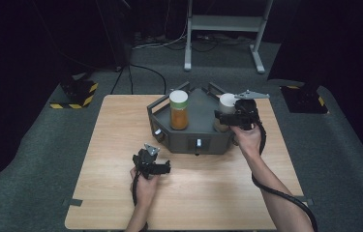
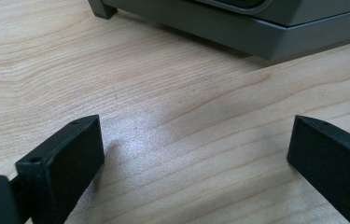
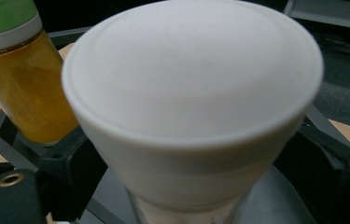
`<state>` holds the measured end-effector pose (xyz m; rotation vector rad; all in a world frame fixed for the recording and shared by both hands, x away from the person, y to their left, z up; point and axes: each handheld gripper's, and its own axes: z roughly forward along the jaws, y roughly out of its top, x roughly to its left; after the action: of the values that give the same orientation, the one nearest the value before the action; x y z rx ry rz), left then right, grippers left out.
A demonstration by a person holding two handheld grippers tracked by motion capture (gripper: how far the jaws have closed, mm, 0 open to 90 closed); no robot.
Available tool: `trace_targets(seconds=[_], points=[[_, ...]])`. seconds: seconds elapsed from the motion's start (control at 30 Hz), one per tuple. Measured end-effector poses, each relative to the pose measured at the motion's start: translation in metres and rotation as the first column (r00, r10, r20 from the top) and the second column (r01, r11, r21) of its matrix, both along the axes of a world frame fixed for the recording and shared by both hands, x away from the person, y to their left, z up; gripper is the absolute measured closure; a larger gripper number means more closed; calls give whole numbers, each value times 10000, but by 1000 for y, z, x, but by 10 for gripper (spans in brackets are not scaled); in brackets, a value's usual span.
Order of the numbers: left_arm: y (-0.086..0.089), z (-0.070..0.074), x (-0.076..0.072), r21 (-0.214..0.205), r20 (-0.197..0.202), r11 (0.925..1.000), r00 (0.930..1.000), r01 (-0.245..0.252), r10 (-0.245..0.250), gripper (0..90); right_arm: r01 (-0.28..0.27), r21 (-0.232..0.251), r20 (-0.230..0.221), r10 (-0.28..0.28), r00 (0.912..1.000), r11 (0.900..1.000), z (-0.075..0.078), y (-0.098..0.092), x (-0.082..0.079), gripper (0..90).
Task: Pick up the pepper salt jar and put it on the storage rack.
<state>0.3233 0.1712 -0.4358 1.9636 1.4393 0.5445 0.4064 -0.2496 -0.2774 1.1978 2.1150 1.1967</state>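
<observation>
1. Right gripper view: my right gripper has its jaws set round the white-lidded jar; whether they press it I cannot tell
2. That jar stands at the grey tray's right corner
3. My left gripper gapes over bare table

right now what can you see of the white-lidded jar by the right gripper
The white-lidded jar stands upright on the right side of the grey tray. It has a smooth, round white lid and a clear body below. The right gripper straddles its lid, jaws either side; contact is unclear. The orange jar stands apart.
</observation>
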Motion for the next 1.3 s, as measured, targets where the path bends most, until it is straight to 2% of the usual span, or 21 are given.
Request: trace_targets(seconds=[0.3, 0.93, 1.3], points=[[0, 0, 0, 1, 2, 10000, 10000, 0, 0, 37, -355, 253, 4, 355, 9994, 9991, -2, -11, 1, 62], [0, 0, 0, 5, 0, 10000, 10000, 2, -2, 37, -394, 273, 134, 390, 9991, 9988, -4, -16, -10, 72], [0, 0, 0, 6, -1, 10000, 10000, -1, 1, 37, -392, 259, 112, 389, 9992, 9989, -9, -26, -16, 82]])
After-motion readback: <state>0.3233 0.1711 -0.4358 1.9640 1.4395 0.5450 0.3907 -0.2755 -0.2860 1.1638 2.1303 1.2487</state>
